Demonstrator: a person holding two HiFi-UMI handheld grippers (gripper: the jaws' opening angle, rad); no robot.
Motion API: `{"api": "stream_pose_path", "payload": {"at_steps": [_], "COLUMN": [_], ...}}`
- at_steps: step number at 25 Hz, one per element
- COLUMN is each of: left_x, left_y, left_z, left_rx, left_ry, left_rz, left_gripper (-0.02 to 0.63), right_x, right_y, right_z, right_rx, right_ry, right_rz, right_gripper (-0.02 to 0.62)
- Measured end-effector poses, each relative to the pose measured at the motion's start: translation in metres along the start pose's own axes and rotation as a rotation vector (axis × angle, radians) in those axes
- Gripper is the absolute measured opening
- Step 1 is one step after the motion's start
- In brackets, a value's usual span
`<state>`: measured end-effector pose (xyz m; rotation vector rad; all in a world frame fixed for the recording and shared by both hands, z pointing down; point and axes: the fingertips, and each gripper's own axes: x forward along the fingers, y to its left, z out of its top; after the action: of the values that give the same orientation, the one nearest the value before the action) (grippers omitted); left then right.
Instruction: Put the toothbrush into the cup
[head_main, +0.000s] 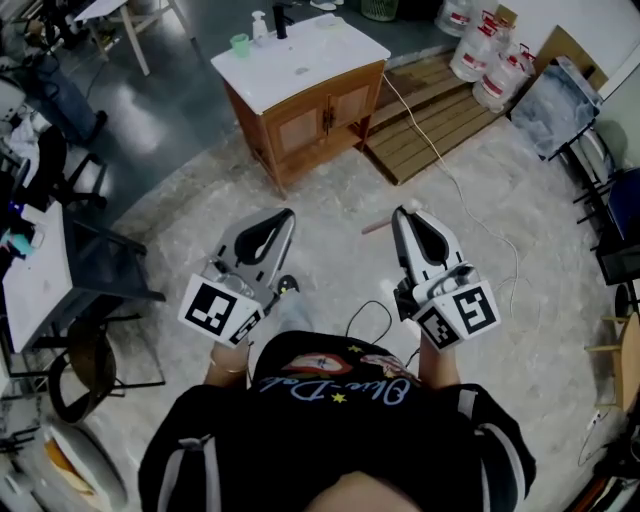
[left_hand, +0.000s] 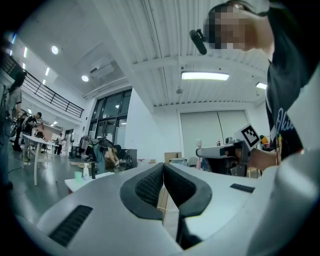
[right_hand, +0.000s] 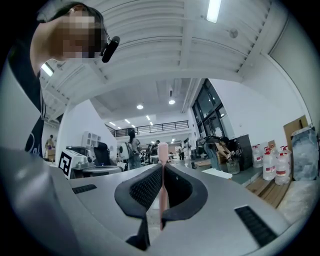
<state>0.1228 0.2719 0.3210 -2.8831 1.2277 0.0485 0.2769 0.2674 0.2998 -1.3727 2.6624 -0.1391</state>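
A pink toothbrush (right_hand: 162, 150) stands clamped between the pads of my right gripper (right_hand: 162, 169), its head poking above the tips. In the head view its handle (head_main: 377, 226) juts left from the right gripper (head_main: 402, 213). My left gripper (head_main: 287, 215) is shut with nothing in it; its pads (left_hand: 150, 182) meet at the tip. The green cup (head_main: 240, 44) stands on the white sink top (head_main: 310, 55) of a wooden cabinet, well ahead of both grippers. In the left gripper view the cup (left_hand: 77, 175) shows small at far left.
A spray bottle (head_main: 259, 24) and a black tap (head_main: 281, 20) stand by the cup. A wooden pallet (head_main: 440, 110) and water jugs (head_main: 490, 60) lie right of the cabinet. A cable (head_main: 470, 200) crosses the floor. A table (head_main: 35, 270) and chairs stand at left.
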Motion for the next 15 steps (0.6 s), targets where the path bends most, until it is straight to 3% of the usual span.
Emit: {"api": "stream_pose_path", "payload": {"at_steps": [15], "left_x": [0.054], "left_y": [0.142], "left_z": [0.006], "left_rx": [0.012], "left_ry": [-0.025], "left_rz": [-0.051], "left_gripper": [0.002], "right_x": [0.146], "right_y": [-0.018], "right_z": [0.004], "right_rx": [-0.021], "right_ry": [0.009], "right_rz": [-0.036], "right_gripper": [0.009]}}
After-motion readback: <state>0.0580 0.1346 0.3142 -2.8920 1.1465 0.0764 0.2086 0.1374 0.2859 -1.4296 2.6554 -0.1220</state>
